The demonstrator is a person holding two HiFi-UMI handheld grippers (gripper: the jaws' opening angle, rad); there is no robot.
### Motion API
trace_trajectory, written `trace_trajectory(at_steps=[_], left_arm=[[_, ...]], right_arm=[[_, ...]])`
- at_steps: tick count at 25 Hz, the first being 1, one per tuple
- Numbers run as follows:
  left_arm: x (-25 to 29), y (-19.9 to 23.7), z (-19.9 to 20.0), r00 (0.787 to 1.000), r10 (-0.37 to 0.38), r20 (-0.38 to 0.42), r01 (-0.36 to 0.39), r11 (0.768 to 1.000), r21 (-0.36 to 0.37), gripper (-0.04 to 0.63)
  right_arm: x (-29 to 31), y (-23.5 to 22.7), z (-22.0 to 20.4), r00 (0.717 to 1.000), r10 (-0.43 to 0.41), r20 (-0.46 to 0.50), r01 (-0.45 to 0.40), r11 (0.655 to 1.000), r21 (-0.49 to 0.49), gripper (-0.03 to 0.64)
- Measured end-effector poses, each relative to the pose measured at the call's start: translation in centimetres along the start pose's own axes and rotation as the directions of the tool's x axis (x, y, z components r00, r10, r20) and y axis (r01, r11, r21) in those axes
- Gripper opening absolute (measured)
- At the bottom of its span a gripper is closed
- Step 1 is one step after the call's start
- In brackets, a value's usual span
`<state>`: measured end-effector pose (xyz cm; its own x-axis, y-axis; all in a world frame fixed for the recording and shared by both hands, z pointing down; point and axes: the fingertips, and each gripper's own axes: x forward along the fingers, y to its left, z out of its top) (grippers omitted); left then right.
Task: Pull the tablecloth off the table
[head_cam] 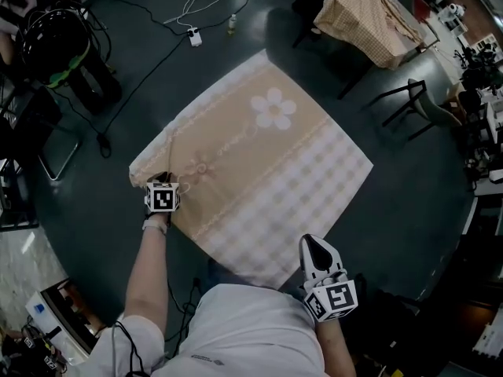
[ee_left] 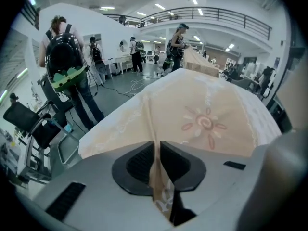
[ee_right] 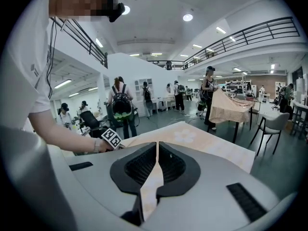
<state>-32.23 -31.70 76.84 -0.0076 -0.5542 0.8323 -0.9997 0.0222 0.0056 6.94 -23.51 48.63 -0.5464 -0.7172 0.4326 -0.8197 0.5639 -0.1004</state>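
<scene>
We cannot see the table beneath the beige, flower-printed fabric tablecloth (head_cam: 259,171), which lies spread flat with one corner pointing away from us. Our left gripper (head_cam: 161,179), tilted steeply down, clamps a fold at its left corner. Our right gripper (head_cam: 311,243), held flatter, clamps the near edge.
</scene>
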Motion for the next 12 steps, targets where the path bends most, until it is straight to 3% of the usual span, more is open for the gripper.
trace_trajectory(at_steps=[4,12], left_arm=[[-0.5,-1.4,-0.5,1.000,0.001,-0.019,0.000,0.998,0.063,0.012],[-2.2,-6.4,-2.6,0.995,-0.099,-0.005,0.099,0.995,0.008,0.011]], right_arm=[[-0.2,0.0,0.0,1.000,0.008,-0.004,-0.008,1.000,-0.005,0.026],[-0.6,-0.2,-0.1,0.999,0.035,0.012,-0.035,0.999,-0.004,0.026]])
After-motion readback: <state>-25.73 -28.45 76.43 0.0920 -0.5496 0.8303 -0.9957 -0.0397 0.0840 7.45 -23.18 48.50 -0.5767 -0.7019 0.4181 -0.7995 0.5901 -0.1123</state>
